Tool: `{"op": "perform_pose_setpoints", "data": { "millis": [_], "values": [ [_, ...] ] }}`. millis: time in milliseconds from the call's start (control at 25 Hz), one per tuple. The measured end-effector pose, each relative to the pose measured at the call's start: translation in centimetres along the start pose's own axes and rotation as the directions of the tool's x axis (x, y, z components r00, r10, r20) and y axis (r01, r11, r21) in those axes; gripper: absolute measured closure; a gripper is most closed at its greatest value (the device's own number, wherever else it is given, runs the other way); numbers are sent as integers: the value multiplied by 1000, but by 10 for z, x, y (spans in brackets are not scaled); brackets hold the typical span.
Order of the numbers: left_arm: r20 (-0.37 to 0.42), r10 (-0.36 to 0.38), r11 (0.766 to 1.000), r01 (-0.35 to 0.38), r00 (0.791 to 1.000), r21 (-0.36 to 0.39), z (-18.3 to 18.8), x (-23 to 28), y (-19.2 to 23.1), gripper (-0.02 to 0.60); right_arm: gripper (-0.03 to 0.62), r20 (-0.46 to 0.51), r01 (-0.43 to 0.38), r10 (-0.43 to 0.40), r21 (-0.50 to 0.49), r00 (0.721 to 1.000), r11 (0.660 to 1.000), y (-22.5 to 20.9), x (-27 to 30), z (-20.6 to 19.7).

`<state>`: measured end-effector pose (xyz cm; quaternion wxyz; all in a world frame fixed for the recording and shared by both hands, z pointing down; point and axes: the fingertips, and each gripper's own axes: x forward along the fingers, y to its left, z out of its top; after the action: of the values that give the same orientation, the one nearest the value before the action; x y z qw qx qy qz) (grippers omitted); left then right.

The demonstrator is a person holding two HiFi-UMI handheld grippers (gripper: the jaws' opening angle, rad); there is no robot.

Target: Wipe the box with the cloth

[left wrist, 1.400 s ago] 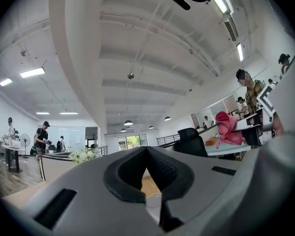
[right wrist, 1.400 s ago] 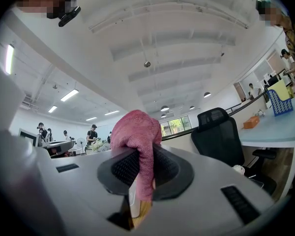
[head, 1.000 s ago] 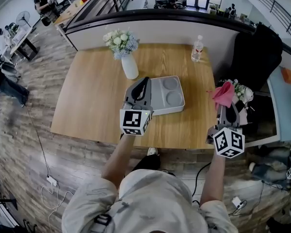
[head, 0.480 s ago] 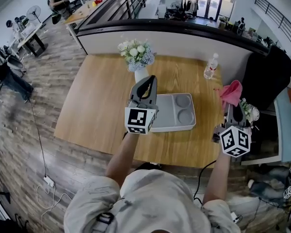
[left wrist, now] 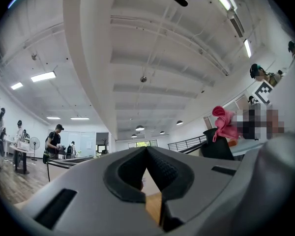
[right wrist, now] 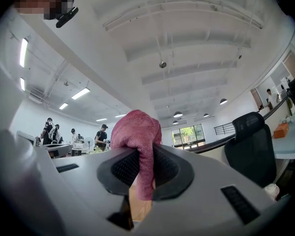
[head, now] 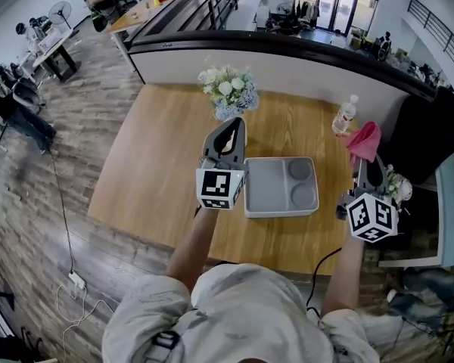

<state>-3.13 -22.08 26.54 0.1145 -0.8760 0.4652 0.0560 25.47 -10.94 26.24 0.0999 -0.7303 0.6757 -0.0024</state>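
Wooden worktop point(head: 159, 157) bearing grey box point(head: 268, 195): right claw point(head: 368, 165) pinches pink cloth point(head: 364, 140), raised; left claw point(head: 228, 129) closed, empty. Thin pinch may let cloth slip when wiping.

**Where the Cameras Sat**

The head view looked steeply down on the wooden table point(head: 159, 165) from above. Each gripper view sat close behind its jaws, facing up at the ceiling point(left wrist: 152, 58). All three caught the pink cloth point(head: 365, 141).
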Motion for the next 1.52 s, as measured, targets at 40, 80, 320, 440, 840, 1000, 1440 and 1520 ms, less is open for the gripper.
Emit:
{"op": "perform_pose_setpoints", "data": {
  "millis": [40,80,320,440,840,1000,1440,1520],
  "values": [
    [-3,7,1000,-7,1000,0,-1,2,5,571,530,0,-5,5,-3,1000,1000,3,5,0],
    [-4,14,1000,-14,1000,0,-2,4,10,572,530,0,-10,10,-6,1000,1000,6,11,1],
    [1,40,999,-40,999,7,-4,10,32,571,530,-11,-37,37,-8,999,999,23,35,-4],
    [9,41,999,-41,999,-1,-10,14,39,571,530,-20,-52,52,-3,998,999,31,48,-12],
    [-38,54,998,-53,998,17,-33,4,49,572,530,-69,-105,106,18,992,994,56,69,-31],
    [-50,74,997,-74,996,5,-41,-2,59,572,530,-88,-120,122,22,989,993,64,76,-43],
    [-103,76,997,-79,992,-23,-72,-26,49,572,531,-227,-187,200,76,953,979,99,74,-95],
    [-108,79,996,-84,991,-39,-76,-32,50,572,531,-257,-196,211,83,943,977,108,72,-105]
  ]
}}
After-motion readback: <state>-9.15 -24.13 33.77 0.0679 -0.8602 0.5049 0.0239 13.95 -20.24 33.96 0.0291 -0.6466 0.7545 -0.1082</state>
